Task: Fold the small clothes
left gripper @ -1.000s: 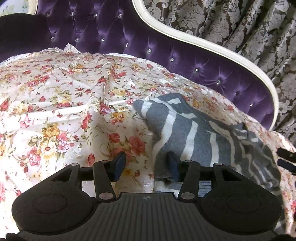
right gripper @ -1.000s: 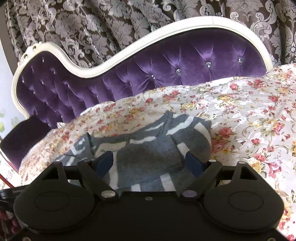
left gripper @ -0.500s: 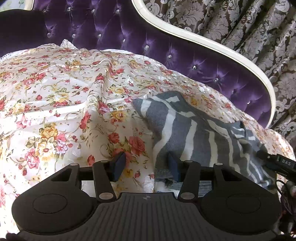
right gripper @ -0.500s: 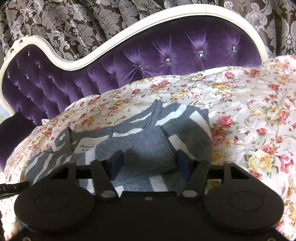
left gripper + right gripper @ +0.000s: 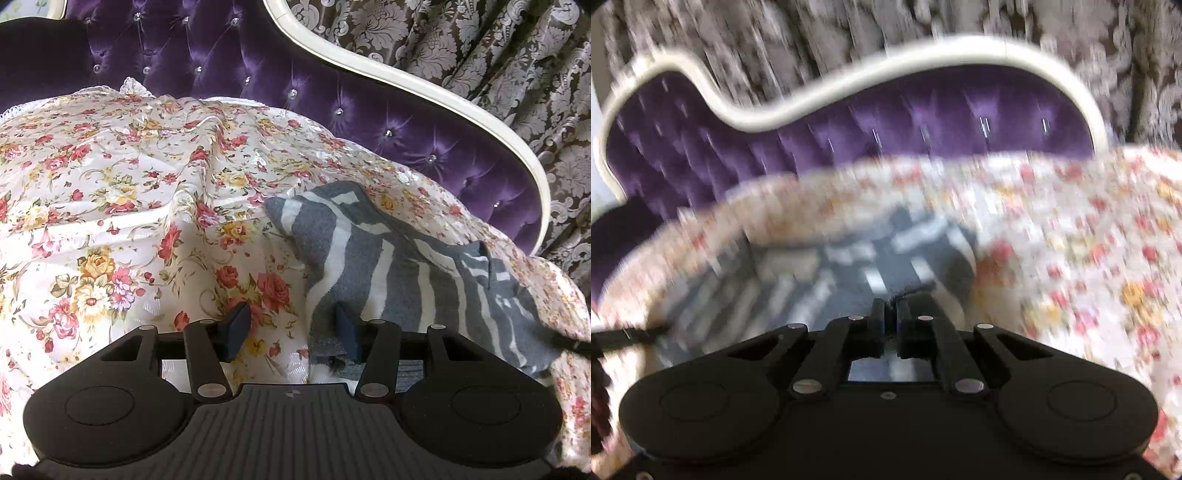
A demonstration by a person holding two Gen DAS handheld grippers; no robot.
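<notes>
- Two blue-padded fingers of the left gripper stand partly spread in the left wrist view; the right-hand pad rests against the near edge of the grey-and-white striped garment, the left-hand pad hangs over bare floral cloth, and nothing is pinched between them.
- This view is sharp: the garment lies spread toward the right on the floral cloth, below the purple tufted sofa back with its cream frame, patterned curtain behind.
- In the right wrist view, heavily blurred, the right gripper has its fingers pressed nearly together, nipping a dark edge of the striped garment at their tips.
- Only this view shows the garment's other side and the sofa back's full curved outline.
</notes>
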